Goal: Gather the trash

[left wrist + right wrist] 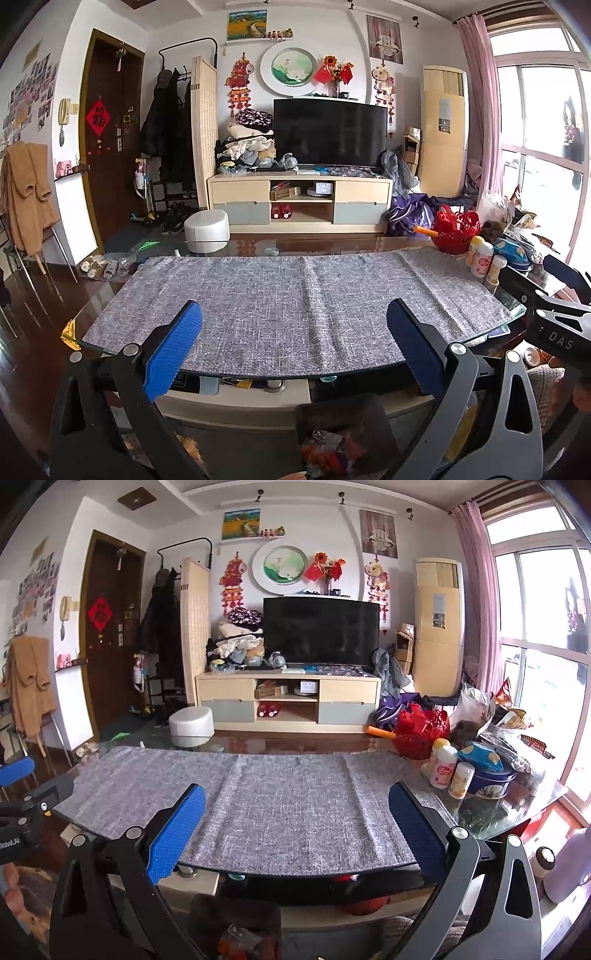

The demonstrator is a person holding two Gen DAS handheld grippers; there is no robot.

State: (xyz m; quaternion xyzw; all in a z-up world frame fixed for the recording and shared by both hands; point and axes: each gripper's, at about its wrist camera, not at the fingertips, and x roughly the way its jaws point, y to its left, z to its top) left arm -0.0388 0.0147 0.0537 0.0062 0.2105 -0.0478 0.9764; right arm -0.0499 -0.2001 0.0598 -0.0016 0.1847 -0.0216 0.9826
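The left gripper (293,347) hung over the near edge of a glass coffee table (515,314), its 2 blue-padded fingers (173,354) spread wide with nothing between them. The right gripper (297,830) stood the same way just beside it, fingers (177,834) splayed apart and empty. Each gripper showed at the edge of the other's view.

A grey woven cloth (295,295) covered most of the tabletop and lay bare. Below the table's near edge, on the floor, sat a dark brown trash bin (343,435) holding crumpled wrappers (325,450) in red, orange and white; in the left wrist view it lay under the gap between the fingers, towards the right one, and in the right wrist view it sat low towards the left finger.

At the table's far right end stood a red openwork basket (424,731), 3 small white bottles (443,766) close together, a blue round tin (487,775) with a blue packet on top, and a heap of clear and printed snack bags (498,720) next to the window. An orange stick (380,733) lay touching the basket's left side.

Beyond the table were a white round stool (207,230), a television (328,133) on a low cabinet, and a brown door (107,129).
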